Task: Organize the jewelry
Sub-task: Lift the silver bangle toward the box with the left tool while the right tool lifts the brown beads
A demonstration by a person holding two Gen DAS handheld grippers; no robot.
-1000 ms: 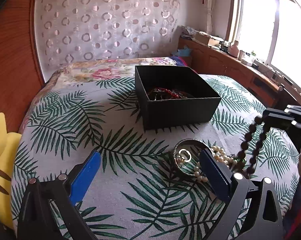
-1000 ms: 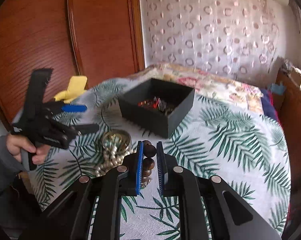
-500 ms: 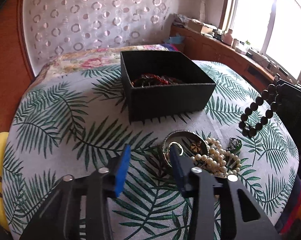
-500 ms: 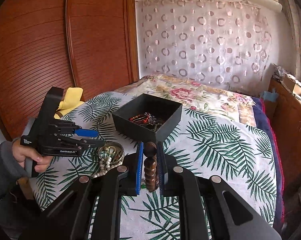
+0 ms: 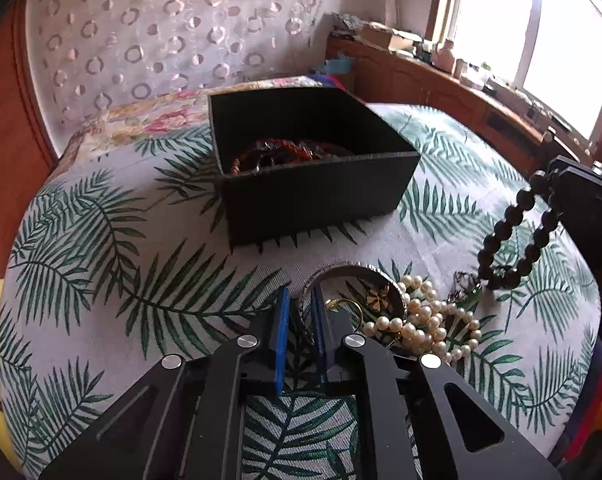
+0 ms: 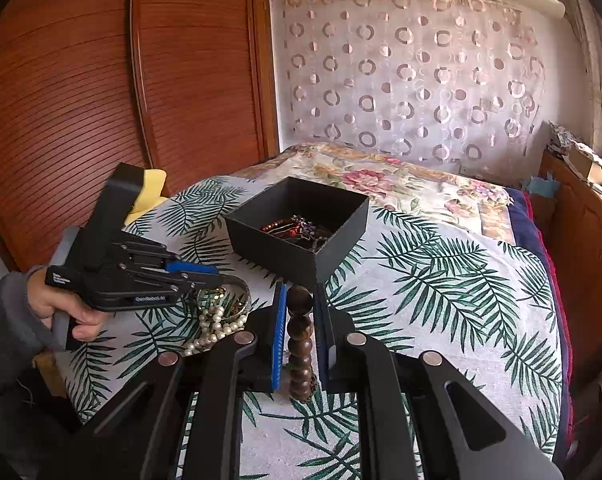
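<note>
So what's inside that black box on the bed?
The black box holds a tangle of jewelry: red beads and darker, purplish pieces. Its near wall hides part of the pile, and the bottom underneath is covered.

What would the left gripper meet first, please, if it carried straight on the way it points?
Probably the metal bangle already between its jaws; beyond that, the near wall of the black box. Depth is uncertain.

The right hand-held gripper [image 6: 299,300] pinches a string of dark wooden beads [image 6: 299,344] that hangs straight down between its blue pads. At eleven o'clock a black box [image 6: 301,232] with red jewelry inside sits on the leaf-print bed [image 6: 441,280]. At nine o'clock the left hand-held gripper [image 6: 217,276] reaches over a bangle [image 6: 243,294] and pearls [image 6: 211,330].
</note>
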